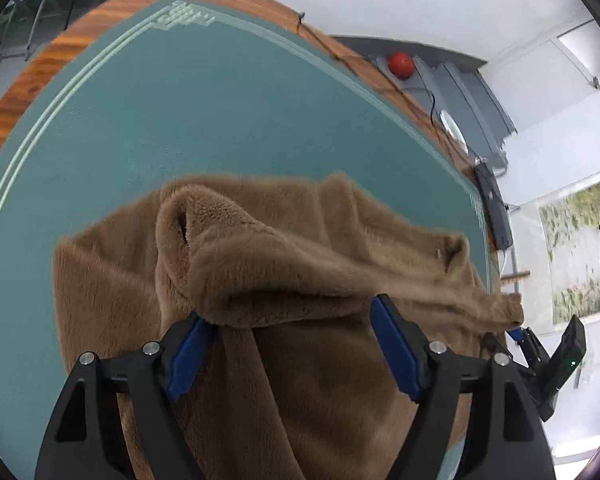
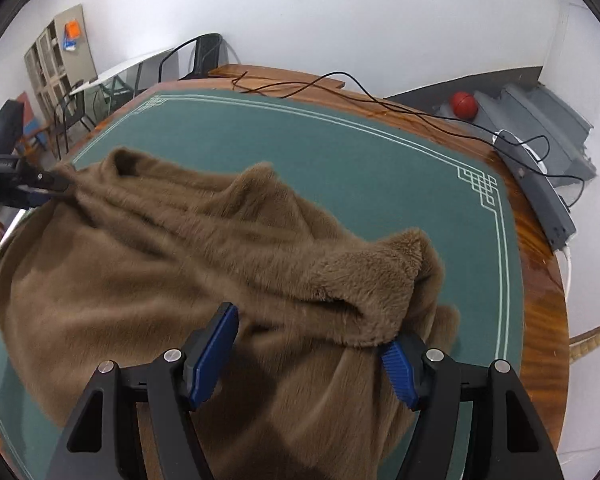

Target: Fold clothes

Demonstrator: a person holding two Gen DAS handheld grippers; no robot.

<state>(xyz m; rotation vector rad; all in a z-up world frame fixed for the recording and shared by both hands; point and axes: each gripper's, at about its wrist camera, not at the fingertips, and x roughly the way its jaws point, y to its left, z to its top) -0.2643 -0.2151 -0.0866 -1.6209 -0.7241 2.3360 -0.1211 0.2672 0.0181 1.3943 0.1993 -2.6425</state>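
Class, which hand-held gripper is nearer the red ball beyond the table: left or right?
Right. The right hand-held gripper works the brown fleece garment's edge on the red ball's side; the left hand-held gripper is at the opposite edge.

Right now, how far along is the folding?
Early. Done: the fluffy brown fleece garment lies on the green table mat, one edge rolled over. In hand: both tools, left and right, stand open around that edge. Left: flattening it, remaining folds.

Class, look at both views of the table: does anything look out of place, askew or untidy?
Yes. The brown fleece garment lies rumpled and bunched on the green mat, its edge draped over the open right tongs. A loose black cable also trails across the wooden table edge.
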